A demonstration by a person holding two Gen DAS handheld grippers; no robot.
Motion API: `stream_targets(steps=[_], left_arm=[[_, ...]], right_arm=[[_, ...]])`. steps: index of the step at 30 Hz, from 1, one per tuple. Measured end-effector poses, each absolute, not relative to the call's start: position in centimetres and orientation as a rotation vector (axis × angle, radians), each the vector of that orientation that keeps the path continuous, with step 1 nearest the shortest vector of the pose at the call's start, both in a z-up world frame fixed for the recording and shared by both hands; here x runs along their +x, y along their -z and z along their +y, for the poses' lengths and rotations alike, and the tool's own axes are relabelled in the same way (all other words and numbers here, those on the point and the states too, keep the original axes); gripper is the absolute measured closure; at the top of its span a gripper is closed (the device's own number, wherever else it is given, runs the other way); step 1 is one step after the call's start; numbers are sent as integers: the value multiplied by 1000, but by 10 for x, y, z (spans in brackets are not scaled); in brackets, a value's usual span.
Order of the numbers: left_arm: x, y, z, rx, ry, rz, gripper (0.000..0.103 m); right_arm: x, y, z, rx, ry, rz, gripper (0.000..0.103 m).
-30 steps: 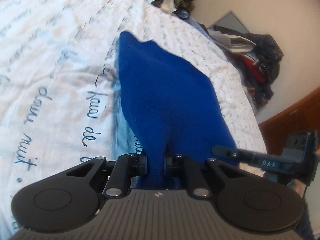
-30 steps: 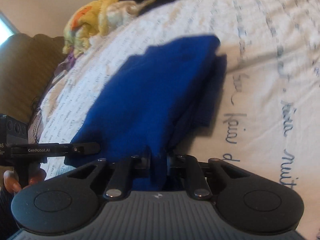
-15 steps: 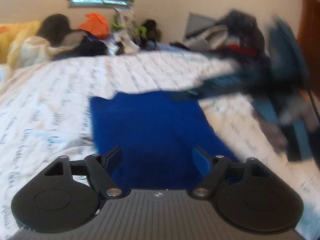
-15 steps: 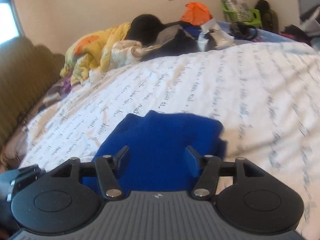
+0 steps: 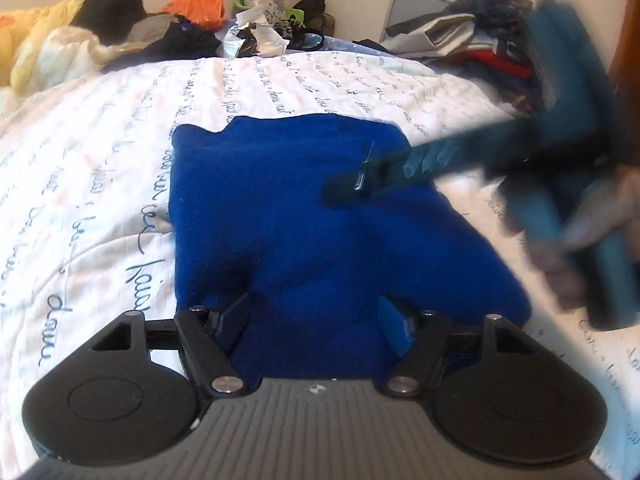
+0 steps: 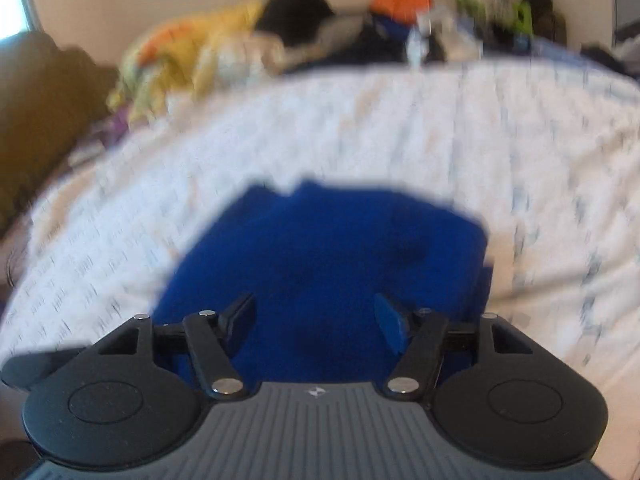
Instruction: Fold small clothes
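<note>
Already the blue cloth (image 5: 304,216) lies folded into a squarish pad on the bed (image 5: 100,168), so I judge this fold done, with perhaps one more or setting it aside left. My left gripper (image 5: 314,326) and right gripper (image 6: 314,322) hover over the cloth's near edge, jaws spread and pinching nothing, the left's closing slightly, the right's opening.

Right tool (image 6: 314,326) opening over seemingly folded blue cloth (image 6: 320,256).
</note>
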State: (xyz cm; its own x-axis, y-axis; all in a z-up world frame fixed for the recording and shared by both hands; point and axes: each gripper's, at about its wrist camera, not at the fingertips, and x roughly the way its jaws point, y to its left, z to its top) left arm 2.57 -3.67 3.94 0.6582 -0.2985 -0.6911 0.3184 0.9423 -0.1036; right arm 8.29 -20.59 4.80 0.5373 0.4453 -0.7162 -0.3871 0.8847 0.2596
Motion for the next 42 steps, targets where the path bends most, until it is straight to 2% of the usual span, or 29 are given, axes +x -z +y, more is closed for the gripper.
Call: stream_targets(steps=[1,5,8,11,13,17,19,21,25,29,30,31,32,33,34,39,42], left_arm=[[24,-39,-38,38,348,777,32],[23,-37,-39,50,345,771,30],[19,-35,-40,54,343,755,28],[18,-34,-43,73,343,753,26],[13,-34,-45,86,345,754,26],[0,-46,-34,49,331,749,31],[-16,-55,-20,-12,341,706,22],[-28,-58,-7,-42,323,674,18],[-34,-54,7,-32,258,706,19],[-37,-50,14,-4,227,726,21],[-33,-47,17,-20,236,750,22],[-30,-42,17,-35,243,774,25],[-29,-39,16,-42,239,784,25],[-30,-38,12,-22,222,770,24],[-30,-38,10,-7,219,777,24],[-34,-46,23,-101,254,804,21],[-25,-51,40,-274,300,838,19]], right_arm=[[84,-42,-206,36,-529,800,39],[89,-64,-213,131,-461,856,38],[58,-85,-211,127,-475,761,36],[56,-62,-202,96,-496,865,36],[55,-43,-203,31,-538,786,36],[63,-65,-203,123,-456,864,35],[43,-84,-201,114,-496,802,36],[24,-91,-202,114,-545,772,35],[14,-71,-209,46,-452,831,36],[-4,-59,-239,136,-427,855,36],[-5,-55,-243,149,-439,869,42],[-5,-49,-246,149,-460,889,67],[-2,-42,-246,126,-460,921,76],[-5,-39,-246,96,-467,895,78],[-3,-39,-246,60,-478,891,85],[8,-40,-261,81,-491,934,84],[18,-57,-263,133,-481,938,65]])
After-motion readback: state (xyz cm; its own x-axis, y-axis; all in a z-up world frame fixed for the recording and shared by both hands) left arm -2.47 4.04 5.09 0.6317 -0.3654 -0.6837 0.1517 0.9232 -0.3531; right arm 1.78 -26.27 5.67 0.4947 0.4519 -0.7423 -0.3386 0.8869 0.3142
